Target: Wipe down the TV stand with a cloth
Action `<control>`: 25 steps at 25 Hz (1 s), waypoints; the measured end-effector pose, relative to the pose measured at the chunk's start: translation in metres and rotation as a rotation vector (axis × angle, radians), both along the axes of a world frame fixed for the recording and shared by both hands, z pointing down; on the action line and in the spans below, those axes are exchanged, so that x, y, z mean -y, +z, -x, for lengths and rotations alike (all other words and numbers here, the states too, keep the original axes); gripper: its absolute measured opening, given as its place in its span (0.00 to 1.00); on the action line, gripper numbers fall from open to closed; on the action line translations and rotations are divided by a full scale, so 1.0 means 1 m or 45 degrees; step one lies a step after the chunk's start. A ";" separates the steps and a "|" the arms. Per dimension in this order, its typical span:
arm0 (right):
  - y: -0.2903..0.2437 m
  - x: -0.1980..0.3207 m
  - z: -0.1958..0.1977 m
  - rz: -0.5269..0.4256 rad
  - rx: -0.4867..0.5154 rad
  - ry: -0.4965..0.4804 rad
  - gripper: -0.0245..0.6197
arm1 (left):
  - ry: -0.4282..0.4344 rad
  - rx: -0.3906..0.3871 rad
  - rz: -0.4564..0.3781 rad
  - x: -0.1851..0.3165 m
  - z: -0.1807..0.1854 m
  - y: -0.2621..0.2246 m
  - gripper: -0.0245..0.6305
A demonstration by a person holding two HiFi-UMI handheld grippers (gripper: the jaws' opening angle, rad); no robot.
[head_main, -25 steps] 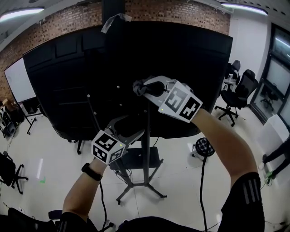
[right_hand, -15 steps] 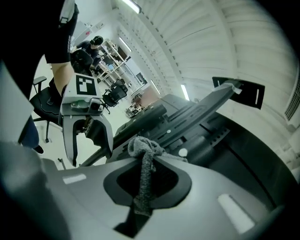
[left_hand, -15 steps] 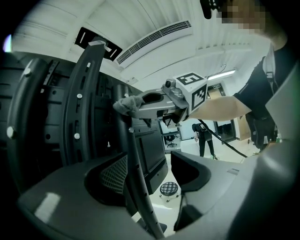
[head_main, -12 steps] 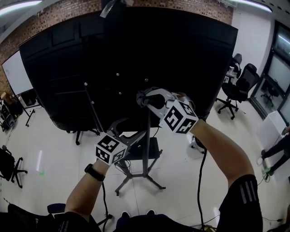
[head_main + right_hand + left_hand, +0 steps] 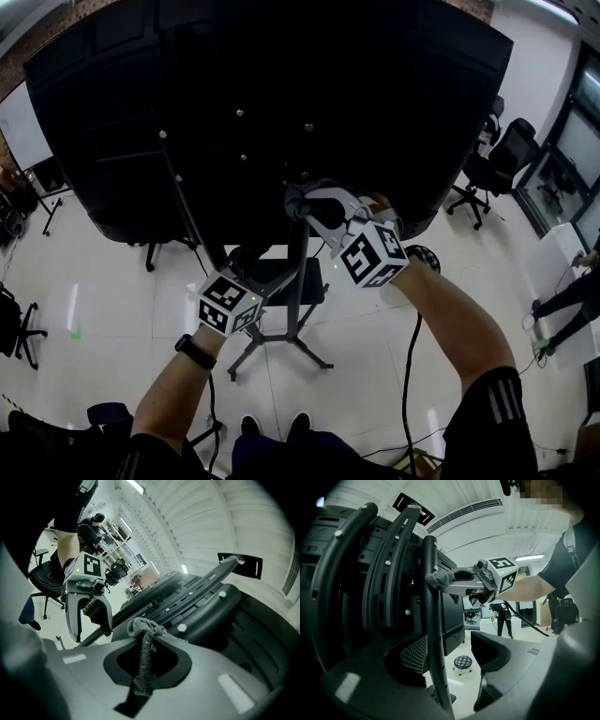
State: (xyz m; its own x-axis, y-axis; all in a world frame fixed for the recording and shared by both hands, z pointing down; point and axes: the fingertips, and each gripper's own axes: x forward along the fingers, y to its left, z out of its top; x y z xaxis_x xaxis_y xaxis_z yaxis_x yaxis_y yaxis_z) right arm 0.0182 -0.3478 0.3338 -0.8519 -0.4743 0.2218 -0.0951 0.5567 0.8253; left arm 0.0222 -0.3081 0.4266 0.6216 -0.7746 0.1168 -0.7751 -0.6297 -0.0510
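Right gripper (image 5: 305, 204) slid lower down black metal TV-stand pole (image 5: 433, 634) | pinching grey knitted cloth (image 5: 145, 639) against it | left gripper (image 5: 272, 267) at its 7 o'clock in head view, jaws apart astride pole

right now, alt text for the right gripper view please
The right gripper pinches a grey knitted cloth against the black metal TV stand pole. Beyond, the left gripper, jaws open, straddles the same pole.

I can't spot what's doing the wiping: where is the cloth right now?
The cloth is pinched in the right gripper, centre of the head view, pressed against the TV stand's upright pole near the screen's lower edge.
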 end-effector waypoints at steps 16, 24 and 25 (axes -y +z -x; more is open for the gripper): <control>0.147 -0.003 0.003 0.034 -0.089 -0.021 0.07 | -0.022 -0.028 0.138 0.015 0.004 0.109 0.52; 0.238 -0.003 0.002 0.066 -0.139 0.022 0.07 | -0.050 -0.055 0.224 0.026 0.016 0.177 0.52; 0.253 -0.004 0.002 0.079 -0.148 0.024 0.07 | -0.049 -0.052 0.234 0.026 0.016 0.188 0.52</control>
